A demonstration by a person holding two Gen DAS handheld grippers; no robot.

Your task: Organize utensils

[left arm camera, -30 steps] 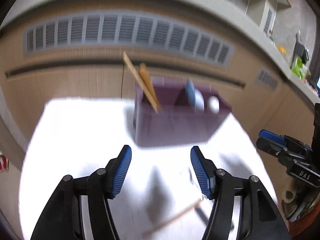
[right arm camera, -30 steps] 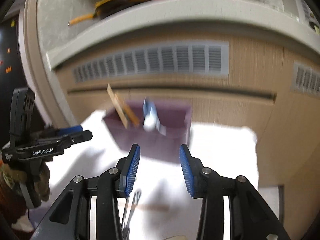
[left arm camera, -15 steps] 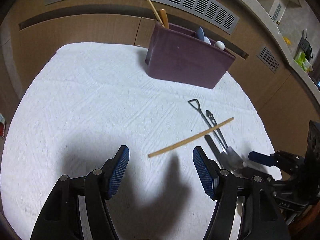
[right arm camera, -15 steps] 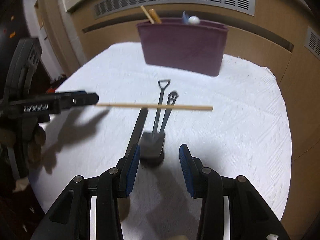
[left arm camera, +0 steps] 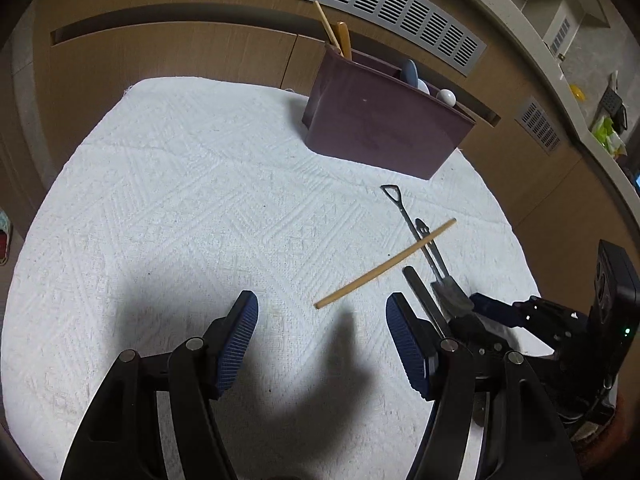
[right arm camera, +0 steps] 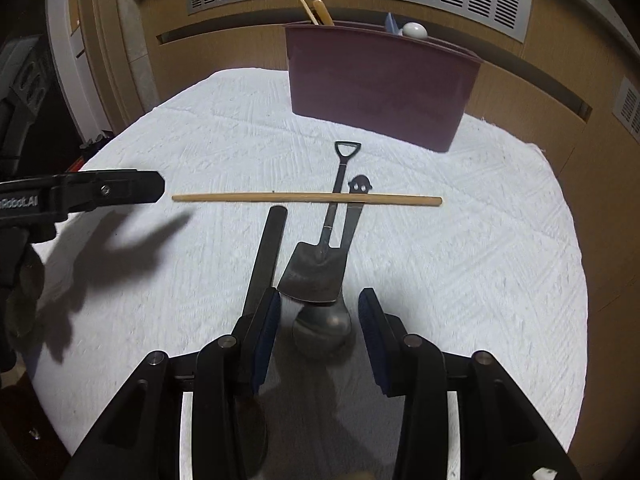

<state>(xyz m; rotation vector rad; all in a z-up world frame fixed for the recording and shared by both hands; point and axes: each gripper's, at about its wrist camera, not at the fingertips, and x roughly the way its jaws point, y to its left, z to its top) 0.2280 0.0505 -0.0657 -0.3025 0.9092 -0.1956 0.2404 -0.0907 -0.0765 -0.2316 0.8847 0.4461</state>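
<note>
With its jaws just narrowing around but not yet pressing the shovel-shaped spoon (right arm camera: 316,268) near the table's (right arm camera: 480,260) front edge, the right gripper (right arm camera: 316,312) may also snag the round spoon (right arm camera: 322,324) beneath, while the left gripper (left arm camera: 320,344) hangs wide open and empty.

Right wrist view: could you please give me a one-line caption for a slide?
Right gripper, fingers closing, frames stacked metal spoons under a wooden chopstick, before a maroon plastic utensil holder.
</note>
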